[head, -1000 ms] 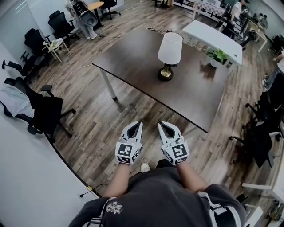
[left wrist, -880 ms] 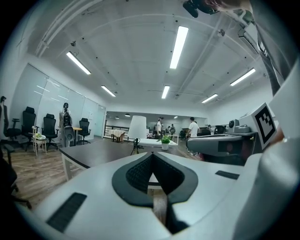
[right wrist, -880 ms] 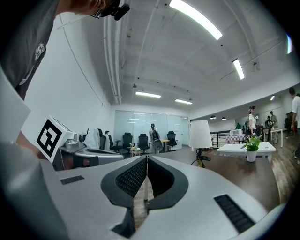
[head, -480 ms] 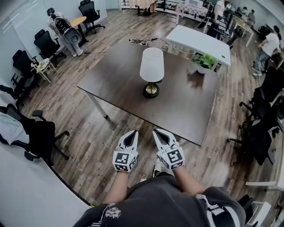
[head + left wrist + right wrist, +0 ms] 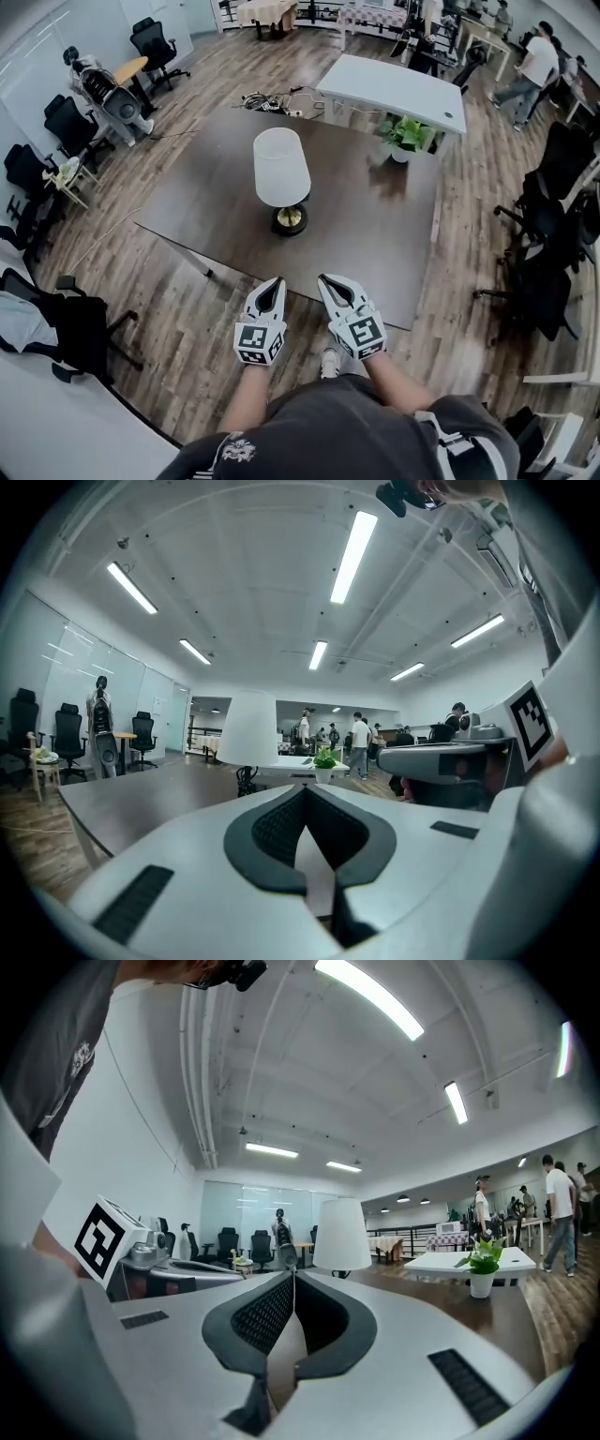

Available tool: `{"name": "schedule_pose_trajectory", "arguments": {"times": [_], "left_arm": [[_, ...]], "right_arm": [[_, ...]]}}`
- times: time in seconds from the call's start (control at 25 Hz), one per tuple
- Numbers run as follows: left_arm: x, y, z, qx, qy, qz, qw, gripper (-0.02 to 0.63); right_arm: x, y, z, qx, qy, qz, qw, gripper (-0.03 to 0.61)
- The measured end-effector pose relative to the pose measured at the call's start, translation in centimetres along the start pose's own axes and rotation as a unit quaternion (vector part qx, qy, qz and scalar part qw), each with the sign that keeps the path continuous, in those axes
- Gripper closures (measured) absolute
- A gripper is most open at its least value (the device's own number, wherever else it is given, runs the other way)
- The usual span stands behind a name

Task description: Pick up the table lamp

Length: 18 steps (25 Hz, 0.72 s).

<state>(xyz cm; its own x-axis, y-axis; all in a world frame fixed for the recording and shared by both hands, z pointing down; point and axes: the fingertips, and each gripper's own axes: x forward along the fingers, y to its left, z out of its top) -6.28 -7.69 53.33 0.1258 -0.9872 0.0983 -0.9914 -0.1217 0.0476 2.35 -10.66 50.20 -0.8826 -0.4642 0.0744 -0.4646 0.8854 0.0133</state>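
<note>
The table lamp [image 5: 281,169], with a white shade and a round brass base [image 5: 289,220], stands upright in the middle of the dark table [image 5: 375,234]. My left gripper [image 5: 274,283] and right gripper [image 5: 325,280] are held side by side at the table's near edge, well short of the lamp. Both are shut with nothing between the jaws. In the left gripper view the lamp [image 5: 248,729] rises left of the left gripper [image 5: 305,789]. In the right gripper view the lamp [image 5: 340,1234] stands just right of the right gripper [image 5: 292,1277].
A potted plant [image 5: 405,136] sits at the table's far right corner, cables [image 5: 267,101] at its far edge. A white table [image 5: 394,89] stands behind. Office chairs line the left [image 5: 80,323] and right [image 5: 553,234]. People [image 5: 534,61] walk at the far right.
I have come closer to the table: the lamp has shifted left and nearer in the head view. Both grippers now reach the table's near edge, still shut.
</note>
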Motion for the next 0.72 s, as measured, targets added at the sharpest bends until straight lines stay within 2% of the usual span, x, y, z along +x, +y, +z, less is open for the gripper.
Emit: {"name": "schedule_pose_trajectory", "arguments": {"times": [0.44, 0.72], "left_arm": [[6.8, 0.8, -0.7, 0.01, 0.02, -0.017, 0.9996, 0.617], [10.0, 4.2, -1.7, 0.006, 0.029, -0.051, 0.9983, 0.617]], "right_arm": [[2.9, -6.2, -1.0, 0.016, 0.0, -0.03, 0.999, 0.552], [7.3, -7.6, -1.2, 0.018, 0.009, -0.063, 0.998, 0.552]]}}
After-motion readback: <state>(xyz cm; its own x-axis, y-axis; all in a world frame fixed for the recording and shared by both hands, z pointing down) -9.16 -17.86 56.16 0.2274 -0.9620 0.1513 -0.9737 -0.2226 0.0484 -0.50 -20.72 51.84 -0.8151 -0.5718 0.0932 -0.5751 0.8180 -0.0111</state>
